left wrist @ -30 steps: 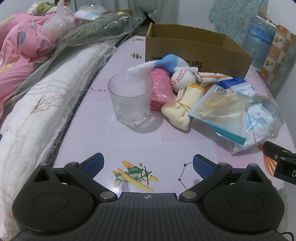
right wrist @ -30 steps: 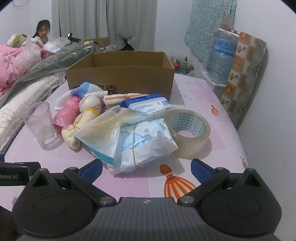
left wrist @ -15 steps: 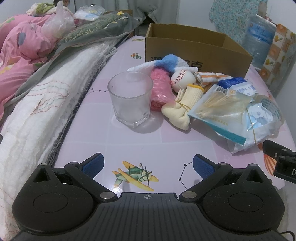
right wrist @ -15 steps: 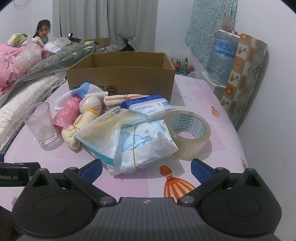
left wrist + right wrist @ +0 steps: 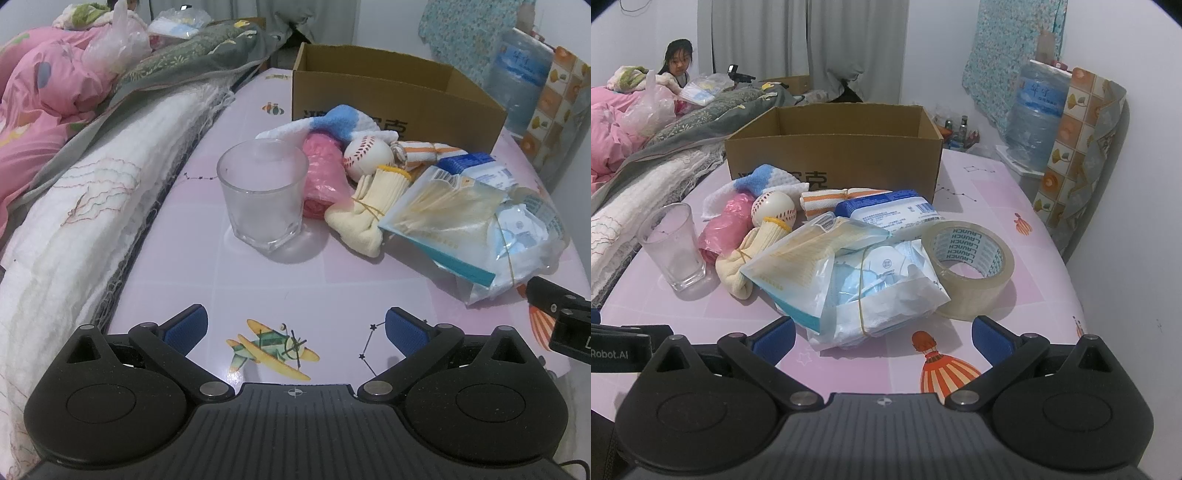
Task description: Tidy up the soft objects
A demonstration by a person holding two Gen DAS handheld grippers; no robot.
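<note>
A pile of soft things lies mid-table: a blue-and-white cloth (image 5: pixel 340 120) (image 5: pixel 764 177), a pink plastic bag (image 5: pixel 321 173) (image 5: pixel 727 225), cream gloves bound with a rubber band (image 5: pixel 373 206) (image 5: pixel 750 258), a striped orange towel (image 5: pixel 834 197) and a bag of face masks (image 5: pixel 882 291) (image 5: pixel 517 236). An open cardboard box (image 5: pixel 388 92) (image 5: pixel 834 155) stands behind them. My left gripper (image 5: pixel 295 328) is open and empty above the table's near edge. My right gripper (image 5: pixel 884 339) is open and empty just short of the mask bag.
A clear glass (image 5: pixel 264 195) (image 5: pixel 674 247), a baseball (image 5: pixel 367 157) (image 5: pixel 774 208), a tape roll (image 5: pixel 967 264), a wet-wipe pack (image 5: pixel 890 212) and a flat packet (image 5: pixel 801 262) sit among the pile. Bedding (image 5: pixel 74 166) borders the table's left side. A water jug (image 5: pixel 1038 114) stands at the right.
</note>
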